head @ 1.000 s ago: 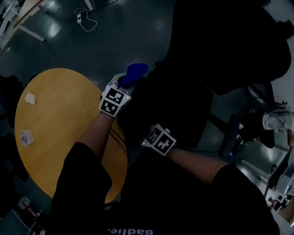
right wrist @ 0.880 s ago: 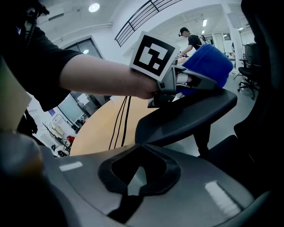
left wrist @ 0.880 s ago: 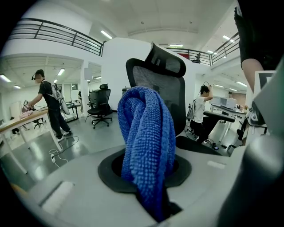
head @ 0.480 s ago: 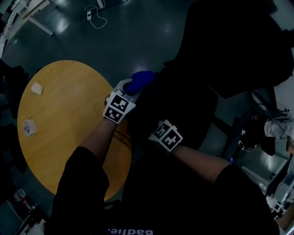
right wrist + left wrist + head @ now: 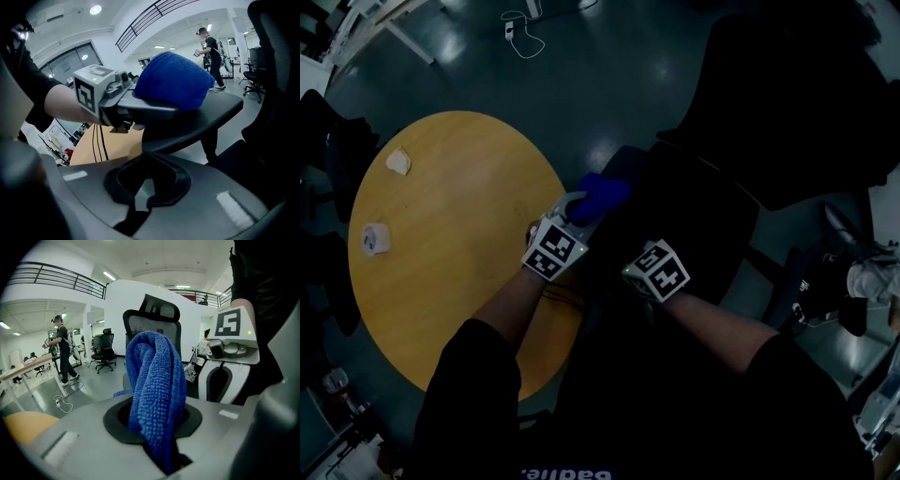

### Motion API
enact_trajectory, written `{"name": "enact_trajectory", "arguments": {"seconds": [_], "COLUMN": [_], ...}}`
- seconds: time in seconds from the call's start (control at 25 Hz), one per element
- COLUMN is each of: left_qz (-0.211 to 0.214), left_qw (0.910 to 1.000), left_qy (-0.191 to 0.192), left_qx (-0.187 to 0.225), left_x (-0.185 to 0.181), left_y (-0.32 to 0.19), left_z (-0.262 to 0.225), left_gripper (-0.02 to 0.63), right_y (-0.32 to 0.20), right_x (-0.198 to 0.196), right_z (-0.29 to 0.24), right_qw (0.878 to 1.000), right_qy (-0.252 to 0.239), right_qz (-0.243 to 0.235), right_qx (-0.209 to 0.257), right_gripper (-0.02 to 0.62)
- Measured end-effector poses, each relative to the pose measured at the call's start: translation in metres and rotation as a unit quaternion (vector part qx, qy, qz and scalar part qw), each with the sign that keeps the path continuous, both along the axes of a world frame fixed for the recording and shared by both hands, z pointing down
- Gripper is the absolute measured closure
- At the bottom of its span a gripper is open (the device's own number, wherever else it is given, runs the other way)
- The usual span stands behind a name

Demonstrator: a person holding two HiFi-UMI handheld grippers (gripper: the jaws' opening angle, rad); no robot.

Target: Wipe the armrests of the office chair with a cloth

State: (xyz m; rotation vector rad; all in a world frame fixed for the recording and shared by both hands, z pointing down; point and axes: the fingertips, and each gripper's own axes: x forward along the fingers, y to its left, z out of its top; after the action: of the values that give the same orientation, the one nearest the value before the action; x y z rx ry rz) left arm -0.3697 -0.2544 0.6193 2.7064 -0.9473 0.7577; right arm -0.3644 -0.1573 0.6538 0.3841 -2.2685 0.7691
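Observation:
A blue cloth point(image 5: 602, 197) lies bunched on the black office chair's left armrest point(image 5: 206, 117). My left gripper point(image 5: 581, 210) is shut on it from the table side. In the left gripper view the cloth point(image 5: 157, 394) rises in a thick fold out of the left gripper point(image 5: 161, 448). My right gripper point(image 5: 643, 255) hangs over the chair seat point(image 5: 684, 220), a short way right of the left one. Its jaws are shut with nothing between them point(image 5: 140, 197). The right gripper view shows the cloth point(image 5: 173, 82) pressed on the armrest by the left gripper point(image 5: 122, 105).
A round wooden table point(image 5: 441, 272) stands just left of the chair, with two small white items point(image 5: 375, 239) near its far edge. The chair's backrest point(image 5: 787, 103) rises at the right. A cable point(image 5: 520, 37) lies on the floor. A person point(image 5: 61, 348) and other chairs point(image 5: 104, 350) stand far off.
The head view has swung, so table and chair sit lower and further right. The left gripper still holds the cloth on the armrest, and the right gripper has stayed close beside it.

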Motion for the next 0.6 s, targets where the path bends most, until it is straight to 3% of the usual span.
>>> {"name": "enact_trajectory", "arguments": {"seconds": [0.28, 0.6], "left_qz": [0.011, 0.002], "left_qw": [0.9997, 0.9993], "left_qy": [-0.014, 0.009], "left_qx": [-0.014, -0.036], "left_x": [-0.006, -0.008], "left_y": [0.053, 0.101], "left_z": [0.001, 0.0], "left_gripper": [0.499, 0.499], "right_y": [-0.002, -0.001], "right_x": [-0.004, -0.007], "right_z": [0.003, 0.005], "right_qw": [1.0, 0.999], "right_qy": [-0.001, 0.0], "right_qz": [0.024, 0.034], "right_qx": [0.001, 0.0], "right_gripper": [0.589, 0.589]}}
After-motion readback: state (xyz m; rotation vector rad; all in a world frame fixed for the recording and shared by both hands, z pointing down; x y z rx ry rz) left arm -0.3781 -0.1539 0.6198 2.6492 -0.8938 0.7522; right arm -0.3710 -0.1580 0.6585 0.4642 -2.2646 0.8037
